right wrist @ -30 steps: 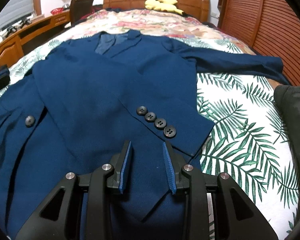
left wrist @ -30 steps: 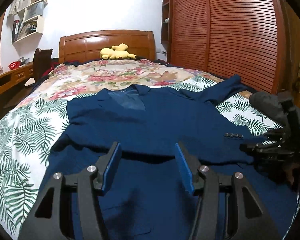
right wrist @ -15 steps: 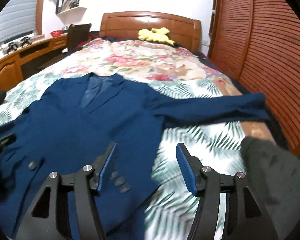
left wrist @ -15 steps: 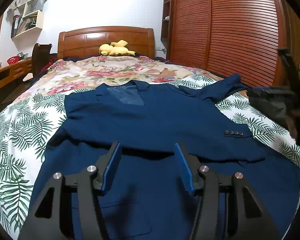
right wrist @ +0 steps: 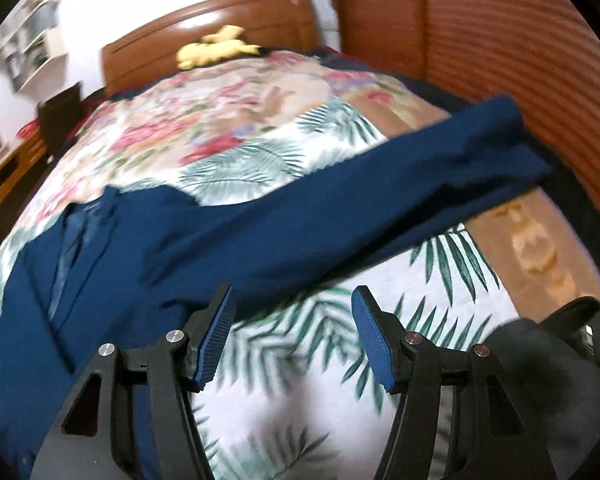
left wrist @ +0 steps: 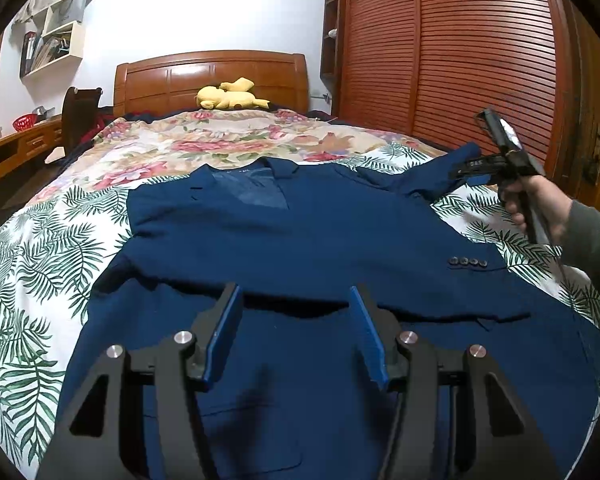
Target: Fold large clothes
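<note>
1. A dark blue suit jacket [left wrist: 300, 240] lies flat on the bed [left wrist: 28, 280], collar toward the headboard [left wrist: 212, 76] at 12 o'clock.
2. One sleeve is folded across the front, its four cuff buttons [left wrist: 467, 261] at 3 o'clock.
3. The other sleeve [right wrist: 380, 208] sticks out toward 2 o'clock on the leafy bedspread.
4. The left gripper [left wrist: 296, 332] hangs over the jacket's lower part. Its jaws are about half open and hold nothing.
5. The right gripper [right wrist: 294, 332] is over the bedspread just below that sleeve. Its jaws are apart and empty.
6. A yellow plush toy [left wrist: 230, 96] sits by the headboard.
</note>
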